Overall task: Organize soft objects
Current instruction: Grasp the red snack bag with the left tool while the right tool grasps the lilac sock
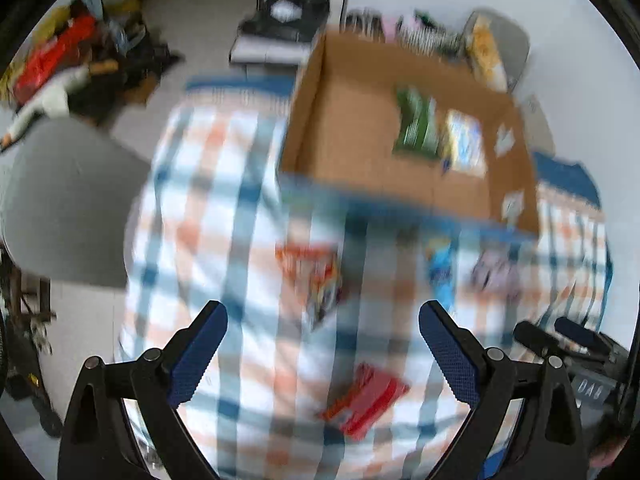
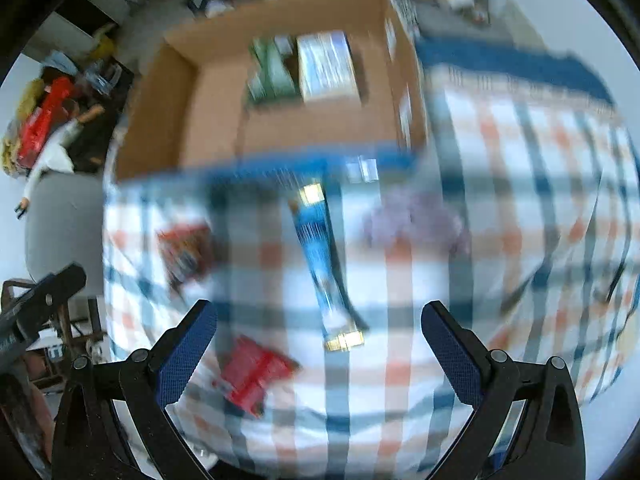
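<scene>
Both views are motion-blurred. An open cardboard box (image 1: pixel 360 92) (image 2: pixel 216 128) stands at the back of a checked tablecloth and holds a green packet (image 1: pixel 416 124) (image 2: pixel 272 72) and a pale packet (image 1: pixel 464 144) (image 2: pixel 326 64). On the cloth lie an orange-red packet (image 1: pixel 312 272) (image 2: pixel 186 252), a long blue packet (image 1: pixel 440 272) (image 2: pixel 320 248), a pale purple packet (image 1: pixel 496 272) (image 2: pixel 416 220) and a red packet (image 1: pixel 364 398) (image 2: pixel 254 374). My left gripper (image 1: pixel 323 320) is open above the cloth near the orange-red packet. My right gripper (image 2: pixel 319 320) is open around the near end of the blue packet.
A grey rounded seat (image 1: pixel 68 200) (image 2: pixel 64 224) stands left of the table. Cluttered red and dark items (image 1: pixel 60 56) lie on the floor at the far left. A black bag (image 1: pixel 288 12) sits behind the box. The right gripper's fingers (image 1: pixel 576 334) show at the left view's right edge.
</scene>
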### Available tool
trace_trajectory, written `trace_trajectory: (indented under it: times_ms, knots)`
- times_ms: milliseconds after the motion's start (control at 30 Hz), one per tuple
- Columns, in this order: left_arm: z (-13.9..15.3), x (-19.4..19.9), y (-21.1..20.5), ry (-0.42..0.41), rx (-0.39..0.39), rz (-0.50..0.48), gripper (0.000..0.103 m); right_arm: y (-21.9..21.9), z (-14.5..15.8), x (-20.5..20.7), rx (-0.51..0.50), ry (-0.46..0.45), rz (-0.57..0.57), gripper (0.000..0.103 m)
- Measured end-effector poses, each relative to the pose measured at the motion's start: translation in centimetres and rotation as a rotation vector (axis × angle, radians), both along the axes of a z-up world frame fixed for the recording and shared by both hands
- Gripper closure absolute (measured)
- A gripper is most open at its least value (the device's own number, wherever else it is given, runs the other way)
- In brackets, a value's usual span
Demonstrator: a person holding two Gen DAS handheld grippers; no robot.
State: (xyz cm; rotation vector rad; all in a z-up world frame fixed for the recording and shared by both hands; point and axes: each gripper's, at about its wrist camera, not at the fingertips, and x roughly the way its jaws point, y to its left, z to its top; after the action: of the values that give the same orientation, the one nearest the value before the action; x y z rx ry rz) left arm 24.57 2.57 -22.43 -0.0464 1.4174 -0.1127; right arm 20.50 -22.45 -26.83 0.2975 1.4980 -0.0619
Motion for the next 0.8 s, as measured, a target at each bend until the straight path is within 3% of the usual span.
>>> trace_trajectory:
  times_ms: [100, 233, 333, 467, 500, 567, 633, 733, 800]
  knots:
    - [-4.1, -3.0, -1.3, 0.086, 0.022, -0.062, 0.005, -0.7, -3.4, -2.6, 0.008, 0.068, -0.014, 0.000]
    - [-9.2, -7.1, -4.7, 0.174, 0.076, -0.222, 0.005, -1.6, -7.0, -5.8, 0.014, 0.151, -0.033, 0.000]
    - [-13.6, -9.5, -7.1, 0.248, 0.112, -0.325, 0.005, -2.4, -8.7, -7.7, 0.019, 0.182, -0.054, 0.000]
    - [-17.4, -10.8, -9.0, 0.301, 0.124, -0.379, 0.005, -3.2, -9.6, -9.1, 0.025, 0.200, -0.065, 0.000]
    - [-18.1, -10.9, -9.4, 0.310, 0.130, -0.388, 0.009, -3.3, -9.6, -9.3, 0.029, 0.198, -0.064, 0.000]
    - [-18.5, -10.8, -9.8, 0.304, 0.142, -0.390, 0.021, -3.7, -9.4, -9.5, 0.030, 0.187, -0.065, 0.000]
    - [-17.8, -10.1, -9.6, 0.292, 0.124, -0.365, 0.047, -4.5, -8.9, -8.9, 0.022, 0.159, -0.055, 0.000]
    - [-16.6, -7.8, -8.6, 0.301, 0.050, -0.270, 0.053, -5.9, -7.7, -7.0, -0.020, 0.093, -0.036, 0.000]
    - [-16.0, -6.4, -8.2, 0.282, 0.041, -0.227, 0.053, -6.9, -6.9, -4.3, -0.051, 0.056, -0.026, 0.001]
